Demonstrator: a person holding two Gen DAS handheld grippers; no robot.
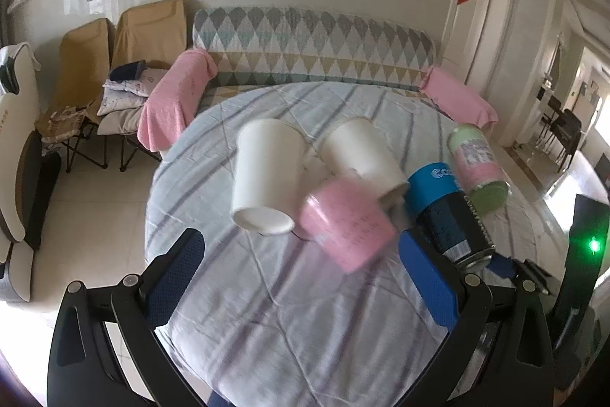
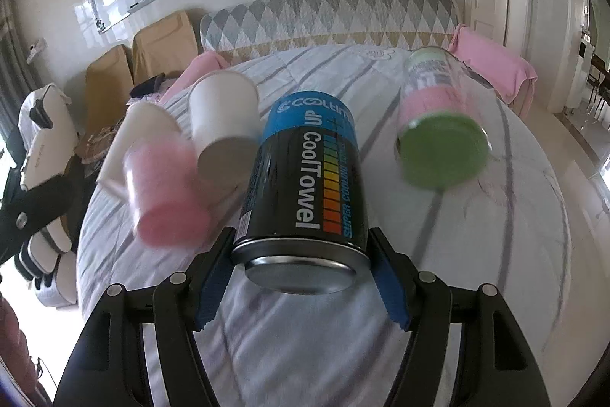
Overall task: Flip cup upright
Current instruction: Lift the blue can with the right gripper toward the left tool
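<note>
Black-and-blue can (image 2: 301,189) upside-down, base toward camera.

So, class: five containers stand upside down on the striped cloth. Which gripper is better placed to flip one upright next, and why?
The right gripper: its blue pads already flank the base of the black-and-blue CoolTowel can. The left gripper is open, short of the blurred pink cup, holding nothing.

Left gripper (image 1: 301,269) jaws spread wide, nothing between them, above the striped tablecloth (image 1: 267,323). Ahead: two white paper cups (image 1: 265,178) (image 1: 364,153) upside down, blurred pink cup (image 1: 347,224) between them, black-and-blue can (image 1: 448,212) and green-lidded jar (image 1: 478,163) to the right.
</note>
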